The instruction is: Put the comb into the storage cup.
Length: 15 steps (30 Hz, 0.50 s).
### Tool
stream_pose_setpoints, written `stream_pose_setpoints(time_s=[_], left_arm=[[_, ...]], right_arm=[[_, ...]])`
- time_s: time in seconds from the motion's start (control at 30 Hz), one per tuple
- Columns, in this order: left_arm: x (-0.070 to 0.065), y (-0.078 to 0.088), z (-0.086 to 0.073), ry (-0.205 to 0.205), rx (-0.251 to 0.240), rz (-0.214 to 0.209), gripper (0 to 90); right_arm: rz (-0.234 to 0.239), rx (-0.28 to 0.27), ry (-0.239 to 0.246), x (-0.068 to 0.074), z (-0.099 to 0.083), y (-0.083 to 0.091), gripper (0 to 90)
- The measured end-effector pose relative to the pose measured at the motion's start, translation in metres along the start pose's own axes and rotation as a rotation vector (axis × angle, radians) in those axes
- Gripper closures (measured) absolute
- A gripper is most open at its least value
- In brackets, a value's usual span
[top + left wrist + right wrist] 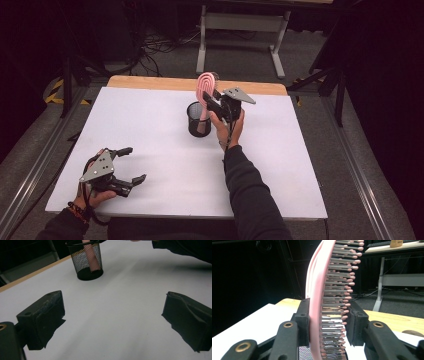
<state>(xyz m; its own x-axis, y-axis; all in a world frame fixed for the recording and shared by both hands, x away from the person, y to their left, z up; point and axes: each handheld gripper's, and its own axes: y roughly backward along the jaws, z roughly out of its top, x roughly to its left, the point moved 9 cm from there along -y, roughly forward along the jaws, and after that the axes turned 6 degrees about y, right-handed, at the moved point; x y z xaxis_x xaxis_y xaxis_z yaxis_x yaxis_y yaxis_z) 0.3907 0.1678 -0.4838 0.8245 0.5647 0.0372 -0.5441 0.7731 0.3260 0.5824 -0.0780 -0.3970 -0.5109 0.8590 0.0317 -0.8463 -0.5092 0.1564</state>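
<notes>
Where the white table (pixel 150 150) fills the middle of the high view, a black mesh cup (pixel 199 119) stands upright just above centre frame. One item in it: a pink hairbrush (pixel 205 92), handle end down inside the cup, head rising above the rim toward the top of the frame. In the left gripper view the cup (pixel 87 261) sits at upper left, the pink handle visible through the mesh, leaning slightly.

Right gripper (pixel 214 103), centre frame, just right of the cup: jaws drawn in on the brush head. In the right gripper view the brush (pixel 329 290) stands on edge between the black pads, one pad against its pink back, the other at the bristle tips.

Left gripper (pixel 131 164), lower left of the high view: resting on the table, jaws spread wide, holding nothing, well apart from the cup.
</notes>
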Motion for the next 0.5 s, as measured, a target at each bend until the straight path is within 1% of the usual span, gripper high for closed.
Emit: stream_pose_setpoints(time_s=[0.27, 0.4, 0.5], left_arm=[[0.001, 0.0015, 0.0011, 0.001, -0.006, 0.002, 4.8], [0.0009, 0.0014, 0.0009, -0.001, -0.001, 0.0, 4.8], [0.002, 0.0021, 0.0014, -0.001, -0.002, 0.002, 4.7]], right_arm=[[-0.011, 0.016, 0.012, -0.0006, -0.0016, -0.0001, 57.8], [-0.012, 0.022, 0.023, -0.0001, -0.0011, 0.0003, 57.7], [-0.01, 0.024, 0.022, -0.0001, -0.0013, 0.0004, 55.8]])
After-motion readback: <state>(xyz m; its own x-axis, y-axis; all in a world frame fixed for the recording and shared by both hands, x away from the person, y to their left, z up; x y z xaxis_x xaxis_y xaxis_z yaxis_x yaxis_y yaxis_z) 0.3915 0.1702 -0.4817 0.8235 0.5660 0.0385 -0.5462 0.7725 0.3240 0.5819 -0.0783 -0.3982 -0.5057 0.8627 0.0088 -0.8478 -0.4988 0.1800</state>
